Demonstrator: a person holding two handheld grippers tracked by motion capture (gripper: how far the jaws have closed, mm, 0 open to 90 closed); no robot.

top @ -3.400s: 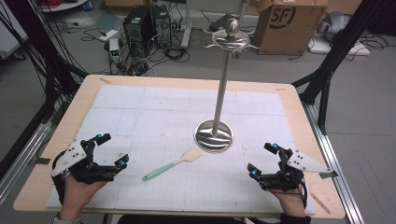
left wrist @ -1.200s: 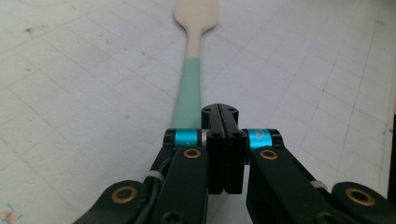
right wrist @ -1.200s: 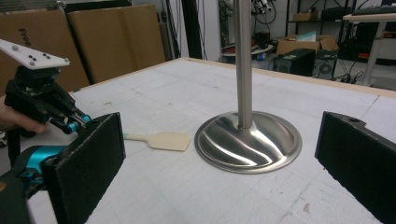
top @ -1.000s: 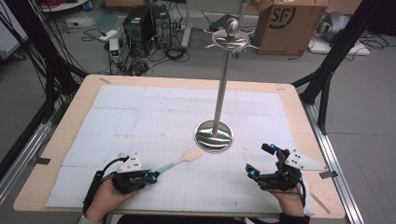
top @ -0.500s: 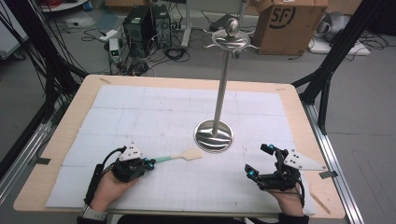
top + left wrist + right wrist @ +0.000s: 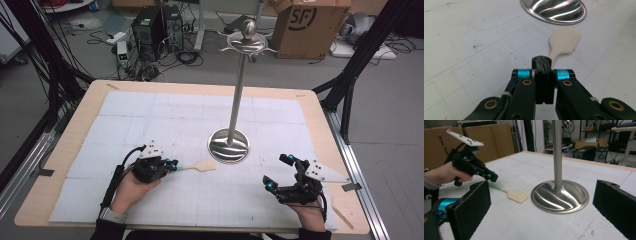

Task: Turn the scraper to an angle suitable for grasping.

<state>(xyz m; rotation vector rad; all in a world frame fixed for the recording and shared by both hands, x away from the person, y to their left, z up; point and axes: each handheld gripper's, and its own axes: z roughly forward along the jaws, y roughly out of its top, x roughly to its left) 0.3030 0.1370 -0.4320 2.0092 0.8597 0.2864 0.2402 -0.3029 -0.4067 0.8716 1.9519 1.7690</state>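
Left gripper: at about 7 o'clock on the table, pointing toward 3 o'clock; jaws pinched tight on the green handle of the spatula.
Left gripper, own view: two black jaws pressed together, with the pale blade poking out at 1 o'clock.
Spatula: near the table's middle, at 9 o'clock from the stand base; handle end in the left jaws, flat cream blade toward 3 o'clock, just beside the base rim and not touching it.
Spatula, right gripper view: blade low over the white mat; touching it or not, hard to tell.
Right gripper: at about 5 o'clock on the table, held in a hand; jaws wide apart with nothing between them.
Right gripper, own view: one pad at 8 o'clock, one at 4 o'clock, big gap between.
Stand: shiny metal pole, straight up, round base at the middle of the mat.
Mat: white with a grid, on the wooden table.
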